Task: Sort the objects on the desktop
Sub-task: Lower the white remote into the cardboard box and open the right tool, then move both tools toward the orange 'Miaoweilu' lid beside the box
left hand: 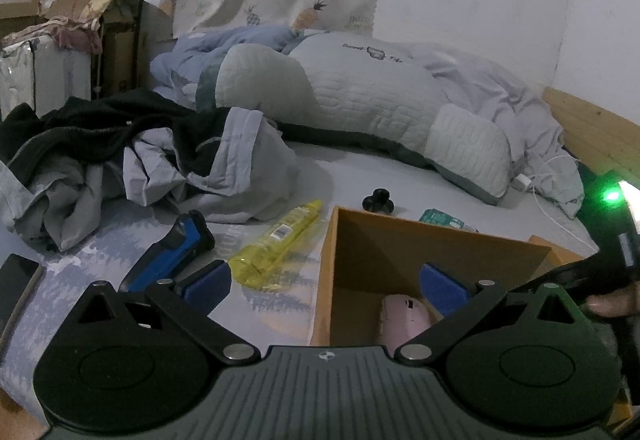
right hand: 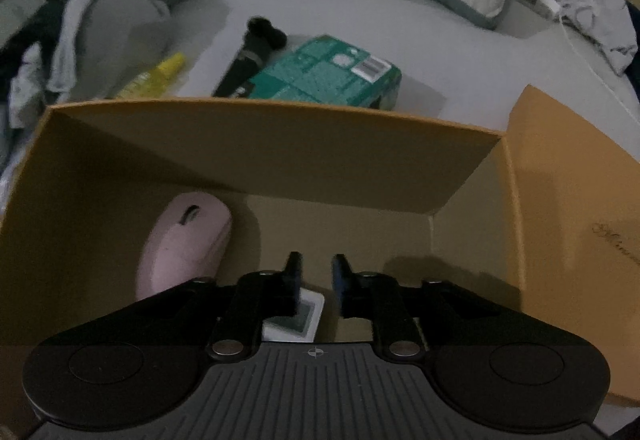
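An open cardboard box (left hand: 400,240) (right hand: 280,144) stands on the bed. A pink mouse (right hand: 184,240) (left hand: 404,316) lies inside at its left. A small white card-like item (right hand: 298,314) lies on the box floor under my right gripper (right hand: 316,268), which is inside the box, jaws a little apart and empty. My left gripper (left hand: 326,282) is open wide and empty, straddling the box's left wall. A yellow bottle (left hand: 276,240) (right hand: 156,80), a blue-black tool (left hand: 172,252), a black object (left hand: 378,200) (right hand: 252,56) and a green box (right hand: 324,74) (left hand: 440,218) lie on the bed.
Crumpled clothes (left hand: 140,160) are heaped at the left. A long pillow (left hand: 360,100) and quilt lie behind. A phone (left hand: 16,280) lies at the left edge. A white charger and cable (left hand: 536,180) lie at the right by the wooden bed frame (left hand: 592,124).
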### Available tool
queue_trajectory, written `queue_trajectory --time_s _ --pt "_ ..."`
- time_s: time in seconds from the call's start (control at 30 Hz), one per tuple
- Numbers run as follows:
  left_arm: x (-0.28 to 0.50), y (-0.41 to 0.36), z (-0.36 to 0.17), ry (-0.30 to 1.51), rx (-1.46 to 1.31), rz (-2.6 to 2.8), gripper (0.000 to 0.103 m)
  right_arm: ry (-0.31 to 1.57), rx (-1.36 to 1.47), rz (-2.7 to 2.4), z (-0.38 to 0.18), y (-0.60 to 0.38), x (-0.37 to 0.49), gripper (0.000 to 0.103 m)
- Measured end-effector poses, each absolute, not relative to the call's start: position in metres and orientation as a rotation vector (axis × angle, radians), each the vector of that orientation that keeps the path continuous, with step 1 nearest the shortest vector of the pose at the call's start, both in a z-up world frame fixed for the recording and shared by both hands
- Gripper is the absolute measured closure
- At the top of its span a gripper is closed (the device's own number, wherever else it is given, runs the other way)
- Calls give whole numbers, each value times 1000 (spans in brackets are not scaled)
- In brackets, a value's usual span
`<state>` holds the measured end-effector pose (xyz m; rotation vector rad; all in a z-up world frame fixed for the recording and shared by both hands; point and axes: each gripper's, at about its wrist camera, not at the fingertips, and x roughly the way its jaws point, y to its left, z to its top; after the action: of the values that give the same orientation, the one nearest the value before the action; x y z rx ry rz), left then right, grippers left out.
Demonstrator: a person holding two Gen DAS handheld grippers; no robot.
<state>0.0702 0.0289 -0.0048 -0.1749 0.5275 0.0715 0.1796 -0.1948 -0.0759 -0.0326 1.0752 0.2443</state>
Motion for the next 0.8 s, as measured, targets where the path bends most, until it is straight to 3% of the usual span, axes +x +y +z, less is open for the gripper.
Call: queue_trajectory --time_s 0.1,0.23,0.37,0.47,0.8 --pt "70 28 -4 526 -170 71 0 1036 -19 271 -58 -200 165 66" --pt "70 27 -3 525 -164 71 0 978 7 309 -34 -207 143 46" --pt "69 25 -2 522 -161 67 0 920 47 348 -9 -216 120 39" --pt "68 23 -1 520 -149 63 0 868 51 363 8 -223 101 24" --pt "63 10 2 514 -109 34 0 736 49 390 46 -246 42 10"
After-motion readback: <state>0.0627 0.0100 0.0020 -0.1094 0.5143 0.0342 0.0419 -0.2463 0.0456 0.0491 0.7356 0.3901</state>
